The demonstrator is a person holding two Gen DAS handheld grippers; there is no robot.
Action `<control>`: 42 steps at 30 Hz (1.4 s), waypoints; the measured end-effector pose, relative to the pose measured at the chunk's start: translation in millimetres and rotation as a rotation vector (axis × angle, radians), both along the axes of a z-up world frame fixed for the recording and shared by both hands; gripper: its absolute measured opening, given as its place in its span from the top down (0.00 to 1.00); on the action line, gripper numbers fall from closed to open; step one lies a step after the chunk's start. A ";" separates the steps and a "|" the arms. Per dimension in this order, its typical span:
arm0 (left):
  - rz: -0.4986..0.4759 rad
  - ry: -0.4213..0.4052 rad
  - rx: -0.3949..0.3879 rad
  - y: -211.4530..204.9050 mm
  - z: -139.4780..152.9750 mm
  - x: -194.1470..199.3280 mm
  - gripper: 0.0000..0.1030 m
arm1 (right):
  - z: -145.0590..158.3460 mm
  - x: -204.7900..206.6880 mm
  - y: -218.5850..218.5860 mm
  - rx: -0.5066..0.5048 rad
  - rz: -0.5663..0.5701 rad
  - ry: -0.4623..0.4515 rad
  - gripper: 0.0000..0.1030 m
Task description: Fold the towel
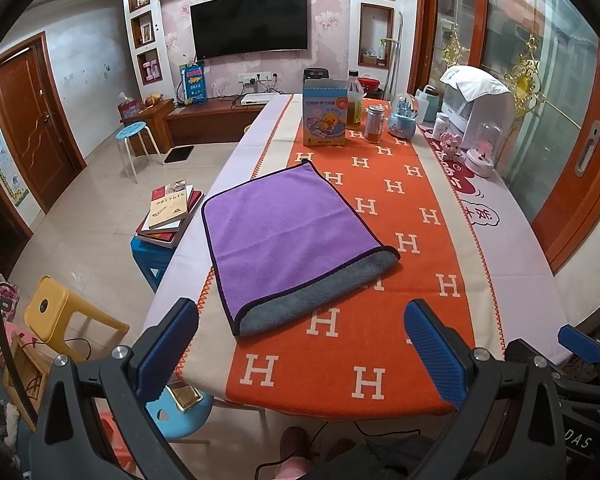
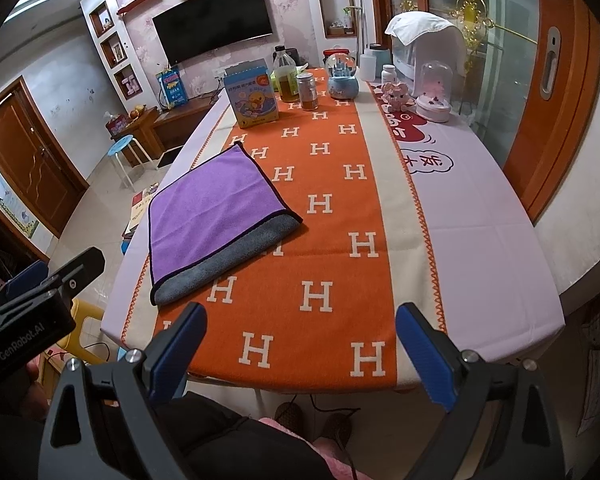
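Observation:
A purple towel (image 1: 284, 232) with a dark hem lies flat on the table, folded over so its grey underside shows along the near edge. It also shows in the right wrist view (image 2: 208, 216), left of centre. My left gripper (image 1: 300, 344) is open and empty, held back over the table's near edge, short of the towel. My right gripper (image 2: 300, 344) is open and empty, near the front edge and to the right of the towel. Each gripper shows at the other view's edge.
The table carries an orange H-patterned runner (image 1: 380, 216). At the far end stand a blue carton (image 1: 325, 118), a bottle (image 1: 354, 100), a jar (image 1: 374, 124), a snow globe (image 1: 402, 116) and a white appliance (image 1: 476, 108). Stools and stacked books (image 1: 172, 212) stand left of the table.

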State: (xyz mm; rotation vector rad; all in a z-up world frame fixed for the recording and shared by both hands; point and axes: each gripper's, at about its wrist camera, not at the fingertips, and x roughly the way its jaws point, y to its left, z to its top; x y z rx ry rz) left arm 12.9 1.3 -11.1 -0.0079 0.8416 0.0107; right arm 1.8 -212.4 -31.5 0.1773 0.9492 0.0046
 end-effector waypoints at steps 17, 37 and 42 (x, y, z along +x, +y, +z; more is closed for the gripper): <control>-0.010 0.042 -0.003 -5.8 -6.8 0.9 0.01 | -1.6 3.9 1.3 -0.012 0.006 0.004 0.07; -0.097 0.130 -0.063 14.7 -28.9 33.7 0.01 | -11.7 11.4 17.9 -0.090 -0.008 0.020 0.07; -0.141 0.154 -0.063 27.1 -41.0 46.6 0.01 | -16.6 17.8 30.8 -0.105 -0.037 0.023 0.07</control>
